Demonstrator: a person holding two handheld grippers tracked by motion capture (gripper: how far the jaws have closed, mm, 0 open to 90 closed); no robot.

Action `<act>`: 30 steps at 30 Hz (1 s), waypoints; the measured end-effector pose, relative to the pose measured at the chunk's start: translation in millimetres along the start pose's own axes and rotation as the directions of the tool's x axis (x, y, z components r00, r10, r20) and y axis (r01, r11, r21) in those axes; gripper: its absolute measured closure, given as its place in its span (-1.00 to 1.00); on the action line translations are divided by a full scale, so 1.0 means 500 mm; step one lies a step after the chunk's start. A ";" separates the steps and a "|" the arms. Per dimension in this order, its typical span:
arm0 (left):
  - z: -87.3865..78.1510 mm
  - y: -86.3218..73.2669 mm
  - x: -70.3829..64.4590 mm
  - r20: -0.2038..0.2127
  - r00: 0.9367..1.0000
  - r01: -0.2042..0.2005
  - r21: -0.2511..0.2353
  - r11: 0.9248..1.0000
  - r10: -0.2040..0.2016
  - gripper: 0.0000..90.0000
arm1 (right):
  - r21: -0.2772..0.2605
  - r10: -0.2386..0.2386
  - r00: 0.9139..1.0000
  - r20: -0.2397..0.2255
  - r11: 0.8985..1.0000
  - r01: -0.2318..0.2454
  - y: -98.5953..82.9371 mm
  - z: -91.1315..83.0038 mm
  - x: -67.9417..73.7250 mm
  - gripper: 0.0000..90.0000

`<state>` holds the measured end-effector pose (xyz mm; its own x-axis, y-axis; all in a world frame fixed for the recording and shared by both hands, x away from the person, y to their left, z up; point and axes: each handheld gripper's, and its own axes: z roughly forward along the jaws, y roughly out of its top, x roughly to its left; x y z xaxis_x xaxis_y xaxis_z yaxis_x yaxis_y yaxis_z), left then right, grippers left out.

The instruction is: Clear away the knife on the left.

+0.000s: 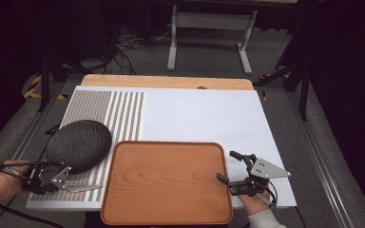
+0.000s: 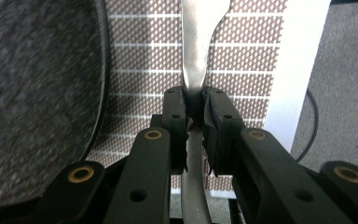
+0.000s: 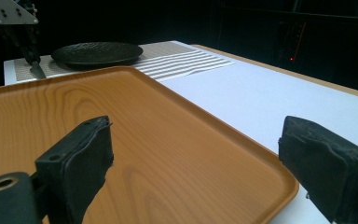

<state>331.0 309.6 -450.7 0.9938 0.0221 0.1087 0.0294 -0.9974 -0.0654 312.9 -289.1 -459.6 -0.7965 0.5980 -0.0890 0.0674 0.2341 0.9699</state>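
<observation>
left gripper (image 1: pixel 52 178) fingers (image 2: pixel 175 116) clamped on flat silver metal knife (image 1: pixel 83 188) by its handle, blade ahead, beside dark round stone plate (image 1: pixel 78 142). right gripper (image 1: pixel 233 168) fingers (image 3: pixel 81 154) apart, straddling brown wooden tray (image 1: pixel 166 185) rim, likely to steady it.

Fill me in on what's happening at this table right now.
A person works with a gripper in each hand. The left gripper is shut on the handle of a metal knife, whose blade lies over the patterned placemat beside a dark plate. The right gripper is open, its fingers spread at the right edge of an empty wooden tray. The tray sits on the white tabletop, right of the plate.
</observation>
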 end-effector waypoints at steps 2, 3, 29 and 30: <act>-0.009 -0.003 -0.001 -0.002 1.000 0.012 -0.019 1.000 -0.012 0.78 | -0.003 0.002 1.000 0.000 1.000 -0.002 0.000 0.000 -0.001 -0.78; -0.015 -0.003 -0.001 -0.003 1.000 0.019 -0.023 1.000 -0.020 0.78 | -0.004 0.001 1.000 0.000 1.000 -0.001 0.000 0.000 -0.001 -0.78; -0.146 0.037 -0.007 -0.007 0.976 0.202 -0.338 0.919 -0.217 0.78 | -0.012 0.012 1.000 0.005 1.000 -0.012 0.000 -0.004 -0.005 -0.78; -0.149 0.040 -0.007 -0.001 0.972 0.219 -0.342 0.914 -0.233 0.78 | -0.012 0.012 1.000 0.005 1.000 -0.012 0.000 -0.005 -0.005 -0.78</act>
<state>319.9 284.6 -378.3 0.9594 0.2540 0.1222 0.2076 -0.9301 0.3031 313.3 -292.2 -459.0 -0.7924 0.6050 -0.0783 0.0698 0.2174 0.9736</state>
